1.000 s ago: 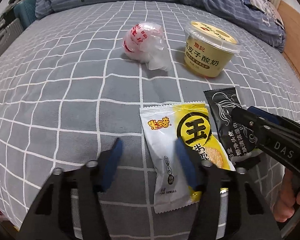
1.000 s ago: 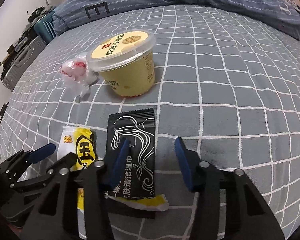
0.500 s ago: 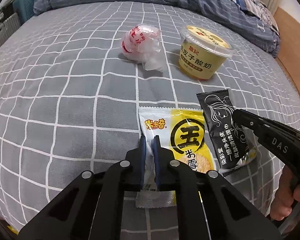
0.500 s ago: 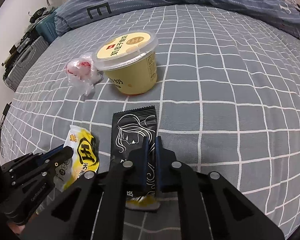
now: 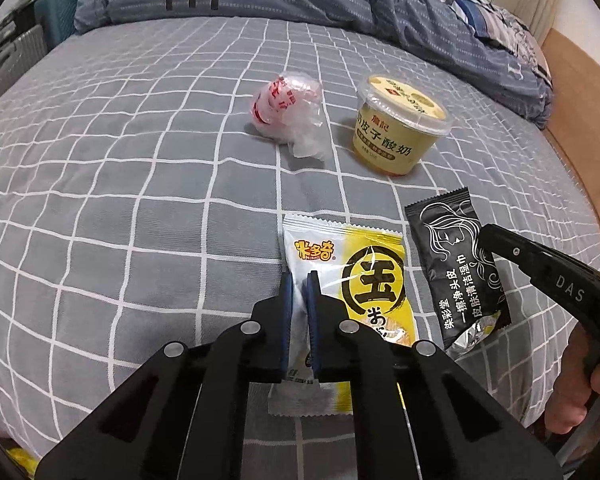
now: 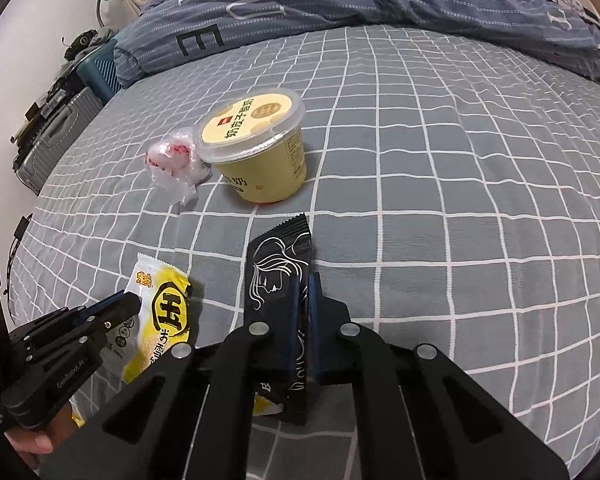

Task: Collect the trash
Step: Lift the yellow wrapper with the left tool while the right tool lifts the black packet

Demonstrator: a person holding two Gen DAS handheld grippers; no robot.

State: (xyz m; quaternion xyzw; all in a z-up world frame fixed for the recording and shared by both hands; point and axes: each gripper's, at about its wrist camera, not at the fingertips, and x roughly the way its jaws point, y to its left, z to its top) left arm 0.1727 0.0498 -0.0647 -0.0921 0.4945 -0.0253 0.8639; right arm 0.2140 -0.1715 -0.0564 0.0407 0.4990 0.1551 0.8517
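Left tongs (image 5: 298, 280) pinch yellow snack packet (image 5: 364, 280); right tongs (image 6: 304, 280) pinch black sachet (image 6: 280, 268).

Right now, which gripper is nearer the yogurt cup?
Right. The right gripper, shut on the black sachet, sits just before the yogurt cup; the left gripper, clamping the yellow packet, is farther back.

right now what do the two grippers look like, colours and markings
Both are matte black linkage frames with round silver pivot pins and dark blue finger pads. The left gripper body reads GenRobot.AI; the right gripper shows DAS on its side. Bare hands hold them; no cables or sleeves visible.
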